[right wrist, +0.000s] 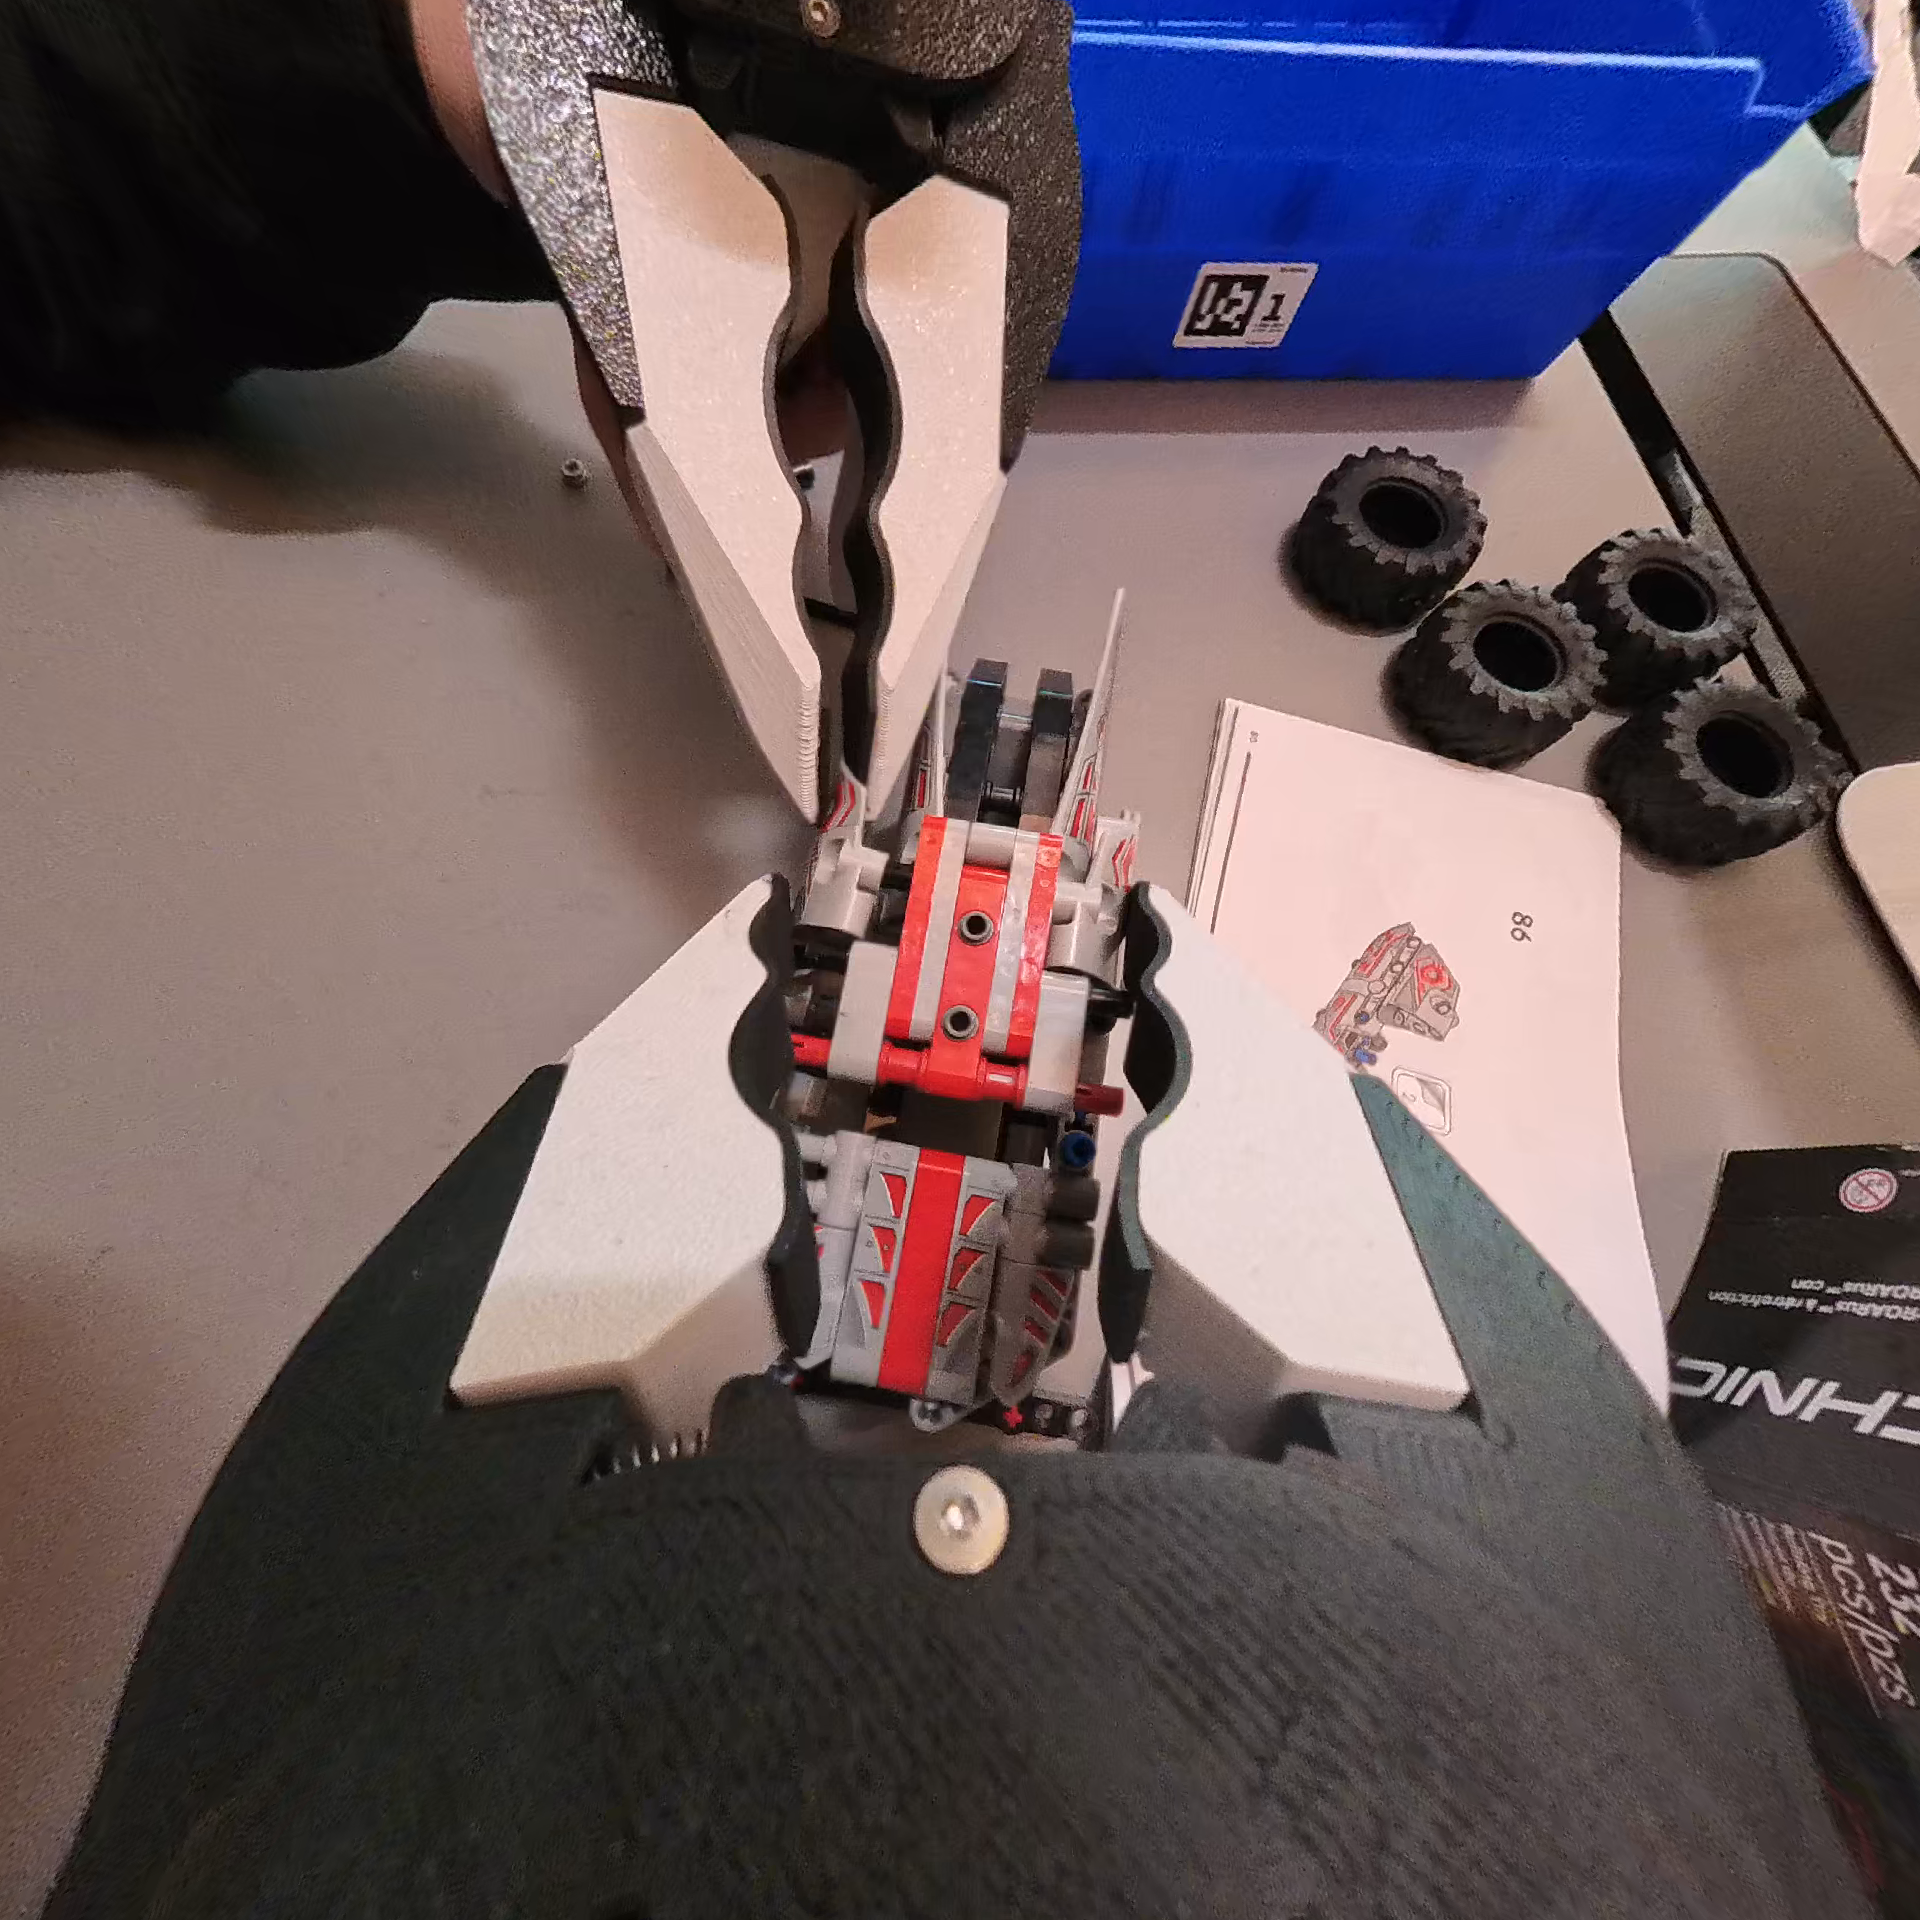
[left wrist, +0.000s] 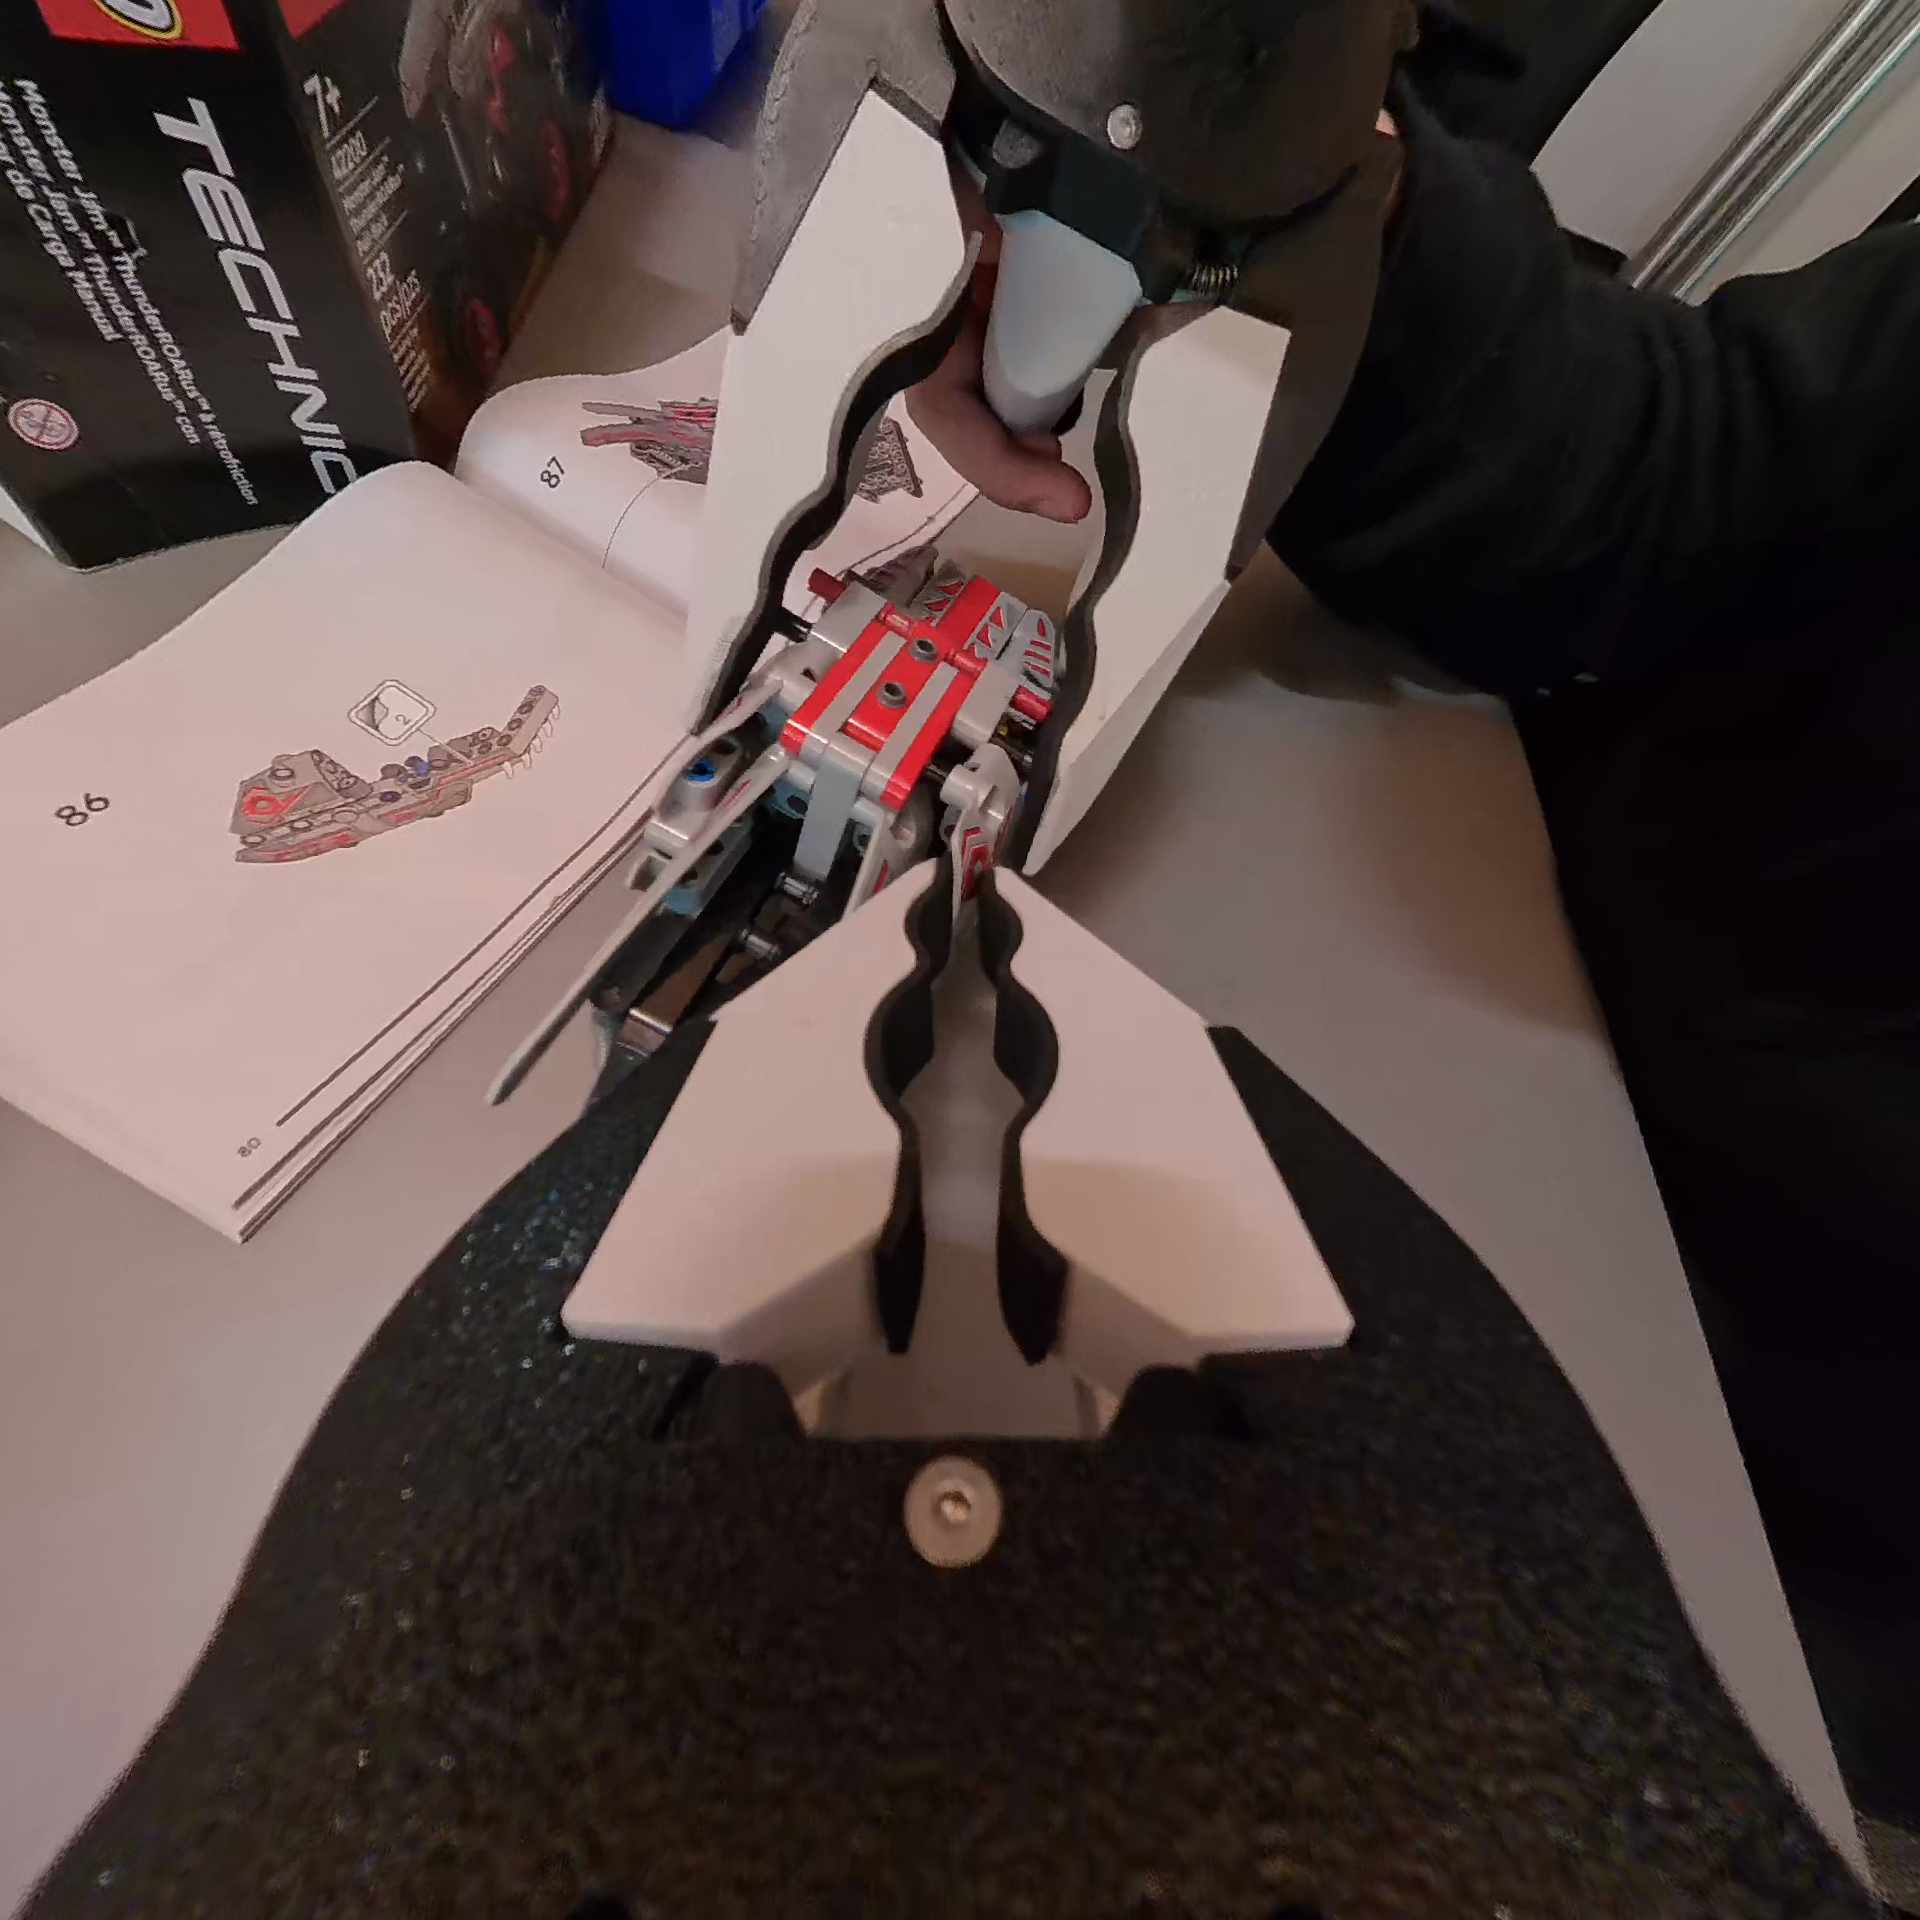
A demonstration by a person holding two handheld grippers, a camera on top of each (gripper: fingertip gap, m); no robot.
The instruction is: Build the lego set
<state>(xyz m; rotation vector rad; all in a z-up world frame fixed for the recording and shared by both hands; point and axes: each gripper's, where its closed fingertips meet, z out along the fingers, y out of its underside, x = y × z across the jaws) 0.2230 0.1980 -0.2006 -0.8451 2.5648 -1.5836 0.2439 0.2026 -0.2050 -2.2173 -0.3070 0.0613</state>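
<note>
The grey and red lego model (right wrist: 966,977) sits on the table between the fingers of my right gripper (right wrist: 956,914), which is shut on its body from both sides. My left gripper (left wrist: 966,883) is shut on a thin grey and red side panel (left wrist: 977,847) at the model's edge. In the right wrist view the left gripper (right wrist: 847,795) comes in from the top and pinches that panel at the far left corner. In the left wrist view the right gripper (left wrist: 868,795) reaches from above around the model (left wrist: 894,696). The model's underside is hidden.
The open instruction booklet (left wrist: 312,831) lies left of the model and also shows in the right wrist view (right wrist: 1403,883). The black set box (left wrist: 187,260) stands behind it. Several black tyres (right wrist: 1496,655) and a blue bin (right wrist: 1403,187) lie beyond. A hand (left wrist: 1018,457) in a black sleeve holds the right gripper.
</note>
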